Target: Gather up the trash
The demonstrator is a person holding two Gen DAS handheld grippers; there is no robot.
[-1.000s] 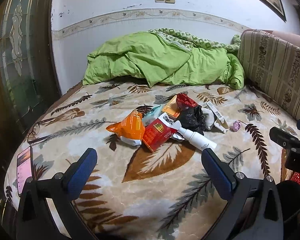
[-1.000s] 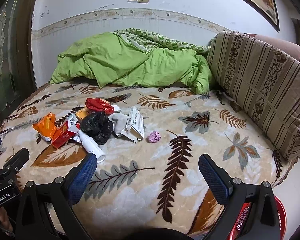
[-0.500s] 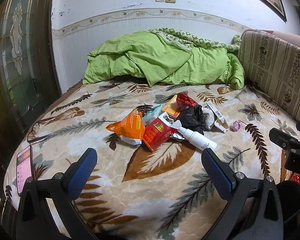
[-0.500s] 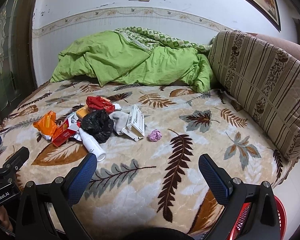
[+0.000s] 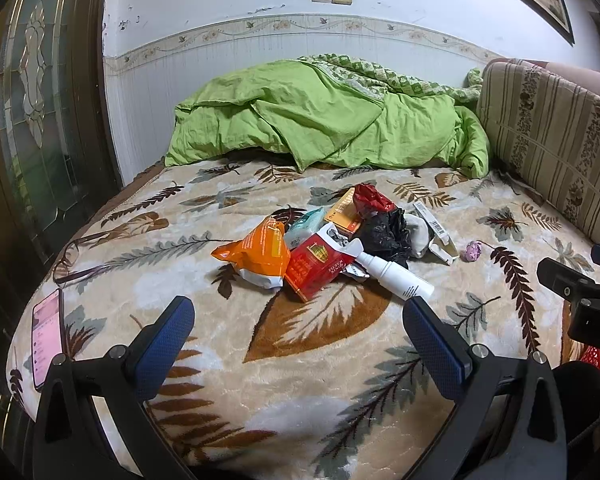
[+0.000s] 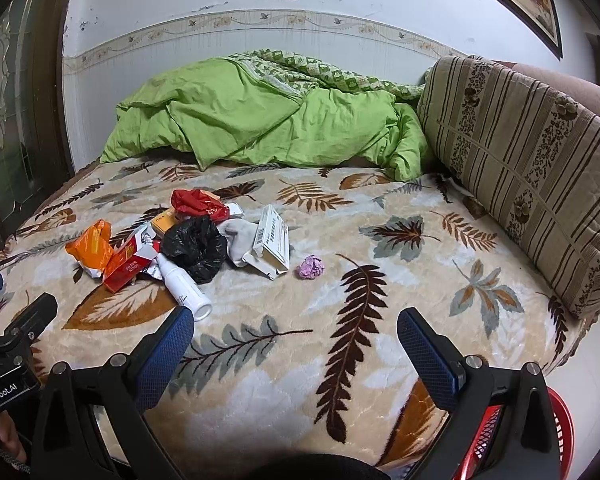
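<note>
A heap of trash lies mid-bed on the leaf-print blanket (image 5: 320, 344): an orange packet (image 5: 260, 254), a red carton (image 5: 314, 266), a white spray bottle (image 5: 394, 276), a black plastic bag (image 5: 382, 234), a red wrapper (image 5: 370, 198), a white flat box (image 6: 272, 240) and a crumpled pink paper ball (image 6: 311, 267). My left gripper (image 5: 298, 324) hangs open near the bed's front edge, short of the heap, nothing between its fingers. My right gripper (image 6: 294, 334) is open too, to the right of the heap, with the spray bottle (image 6: 184, 286) just beyond its left fingertip.
A green quilt (image 5: 320, 120) is bunched at the far wall. A striped cushion (image 6: 516, 152) runs along the right. A phone (image 5: 46, 338) and glasses (image 5: 80, 258) lie at the left edge. A red basket (image 6: 556, 432) sits low at the right.
Both grippers have eased a little forward toward the heap; nothing on the bed has moved and both stay open.
</note>
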